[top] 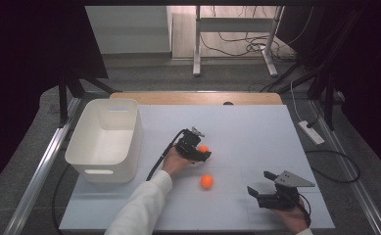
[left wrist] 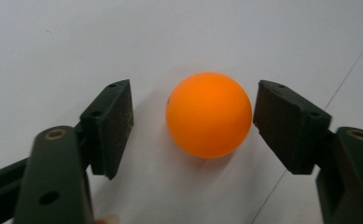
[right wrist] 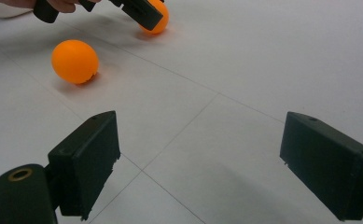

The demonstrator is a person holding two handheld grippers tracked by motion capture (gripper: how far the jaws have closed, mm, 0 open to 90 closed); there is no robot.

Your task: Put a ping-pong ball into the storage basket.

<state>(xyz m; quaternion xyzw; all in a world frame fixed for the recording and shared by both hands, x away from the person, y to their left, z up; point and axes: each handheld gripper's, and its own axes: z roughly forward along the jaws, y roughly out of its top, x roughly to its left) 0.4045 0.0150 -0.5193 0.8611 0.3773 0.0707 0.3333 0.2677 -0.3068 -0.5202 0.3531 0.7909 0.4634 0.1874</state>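
white table (top: 256, 132) bears an orange ball (left wrist: 209, 114) between the half-open left claw (left wrist: 193, 121), untouched; right claw (right wrist: 198, 163) wide, empty

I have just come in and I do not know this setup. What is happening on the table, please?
A person works with two hand-held grippers on a white table. The left gripper sits around one orange ball, its jaws on either side with small gaps, not yet pressing. A second orange ball lies free nearby. The right gripper rests open, holding nothing. A white bin stands at the left.
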